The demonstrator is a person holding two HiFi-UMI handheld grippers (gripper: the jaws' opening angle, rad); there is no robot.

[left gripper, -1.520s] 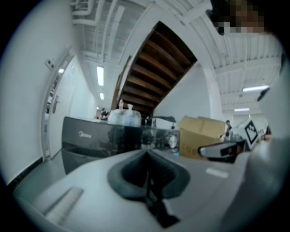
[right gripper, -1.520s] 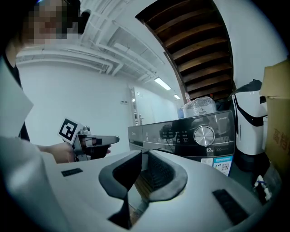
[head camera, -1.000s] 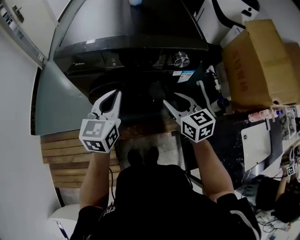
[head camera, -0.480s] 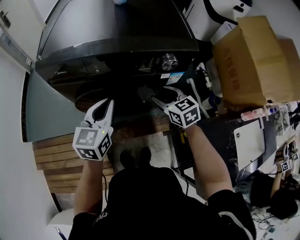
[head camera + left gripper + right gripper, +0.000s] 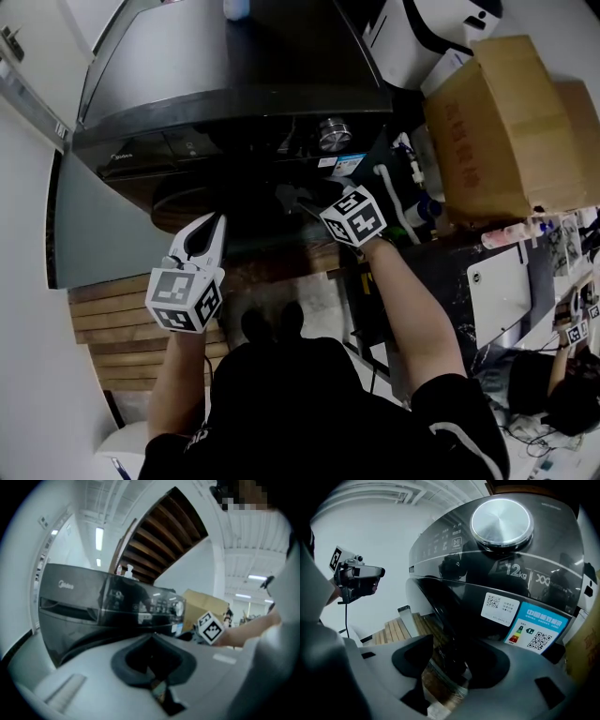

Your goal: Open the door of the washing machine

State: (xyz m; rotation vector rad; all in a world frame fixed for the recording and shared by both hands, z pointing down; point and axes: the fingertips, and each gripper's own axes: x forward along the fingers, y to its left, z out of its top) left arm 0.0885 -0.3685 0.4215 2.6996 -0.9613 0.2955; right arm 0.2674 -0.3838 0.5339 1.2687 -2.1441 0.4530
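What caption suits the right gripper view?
Right gripper, jaws just opening, brackets the washing machine door's rim below the dial.

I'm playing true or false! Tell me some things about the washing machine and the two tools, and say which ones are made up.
The washing machine is dark. True.
The left tool has its jaws wide apart. False: they are shut together, holding nothing.
A cardboard box sits to the right of the machine. True.
The right tool is shut. False: its jaws stand apart, having just been opening, with nothing gripped.
The machine's round knob is red. False: it is silver.
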